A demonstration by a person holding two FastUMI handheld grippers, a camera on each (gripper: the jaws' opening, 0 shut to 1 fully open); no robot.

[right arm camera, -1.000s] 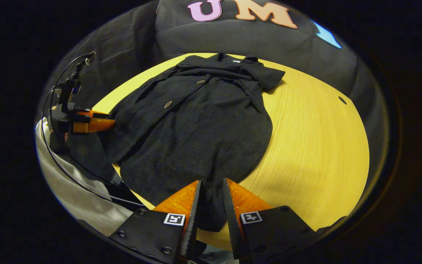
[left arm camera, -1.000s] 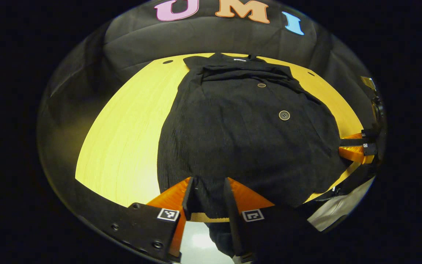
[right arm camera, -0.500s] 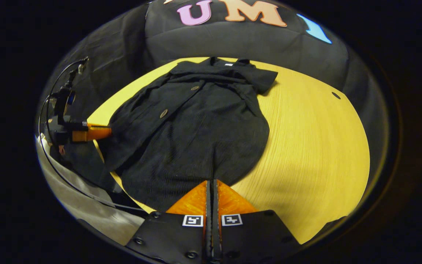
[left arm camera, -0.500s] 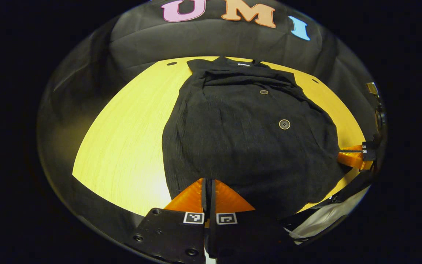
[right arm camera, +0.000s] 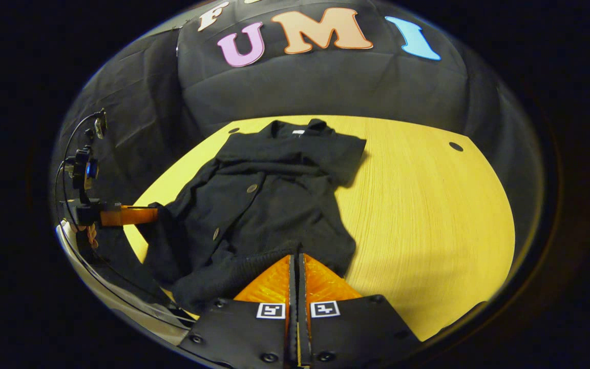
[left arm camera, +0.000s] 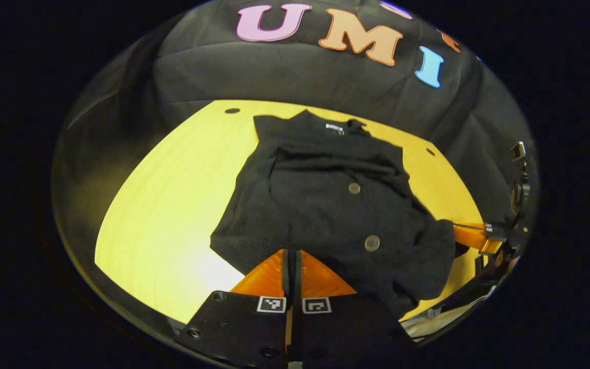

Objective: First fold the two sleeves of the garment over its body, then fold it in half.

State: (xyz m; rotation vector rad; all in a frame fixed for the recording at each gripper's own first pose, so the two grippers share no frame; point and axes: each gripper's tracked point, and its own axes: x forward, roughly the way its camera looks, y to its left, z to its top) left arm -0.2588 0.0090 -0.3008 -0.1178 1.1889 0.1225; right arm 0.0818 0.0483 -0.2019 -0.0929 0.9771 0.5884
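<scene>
Across the middle of the yellow surface [left arm camera: 172, 189] lies the black garment [left arm camera: 325, 205], collar toward the top of the frame, sleeves folded over its body. Left hand-held gripper [left arm camera: 291, 259], bottom centre, is clenched on the near hem. Right hand-held gripper [right arm camera: 296, 264] likewise pinches the hem, fabric bunched and lifted there.

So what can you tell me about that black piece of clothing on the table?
The black garment is a buttoned shirt of crinkly-looking fabric with round brownish buttons down the front and a collar at the far end. It lies on the yellow wooden table, sleeves folded over its body. The left gripper and right gripper each pinch its near hem, which is lifted and bunched.
</scene>
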